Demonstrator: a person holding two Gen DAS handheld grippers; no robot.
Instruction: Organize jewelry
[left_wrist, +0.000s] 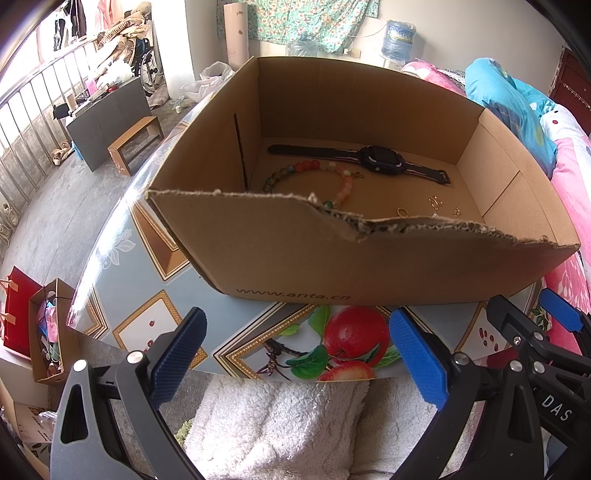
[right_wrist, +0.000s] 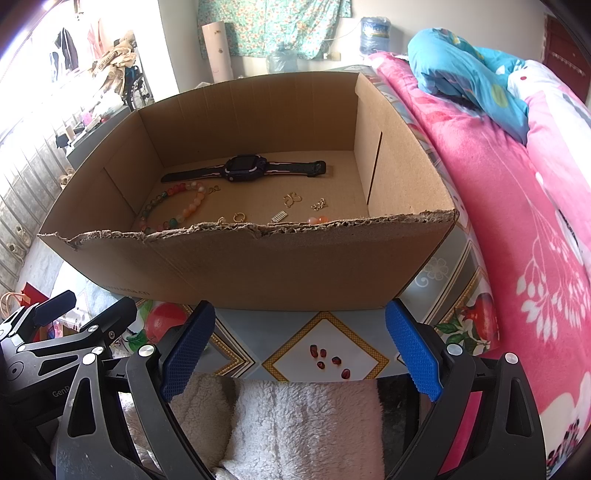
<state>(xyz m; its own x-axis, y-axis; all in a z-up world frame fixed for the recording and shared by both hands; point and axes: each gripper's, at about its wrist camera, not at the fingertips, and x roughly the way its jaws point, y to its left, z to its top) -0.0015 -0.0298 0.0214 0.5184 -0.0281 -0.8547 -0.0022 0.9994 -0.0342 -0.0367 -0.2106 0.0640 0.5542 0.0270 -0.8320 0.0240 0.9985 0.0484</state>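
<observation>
- Jewelry all sits on the floor of the cardboard box (right_wrist: 258, 266), which is the landmark for everything else.
- Watch (right_wrist: 245, 169) lies flat toward the box's back wall, its strap running side to side across the box, so its long axis crosses the line either gripper would reach along.
- Bead bracelet (right_wrist: 173, 208) curls just in front of the watch on the box's left half; the small gold bits, a ring (right_wrist: 238, 217) and a butterfly-ish charm (right_wrist: 291, 199), are scattered nearer the torn front wall.
- Left gripper (left_wrist: 295, 354) and right gripper (right_wrist: 299, 350) both hover outside the box, just short of its front wall, fingers spread wide with nothing between them.
- Everything lies ahead of and below both grippers, past that torn front edge, so any reach probably has to go up and over it.
- Judging by the views, the left one looks closer to the bracelet, the right one to the gold bits.
</observation>
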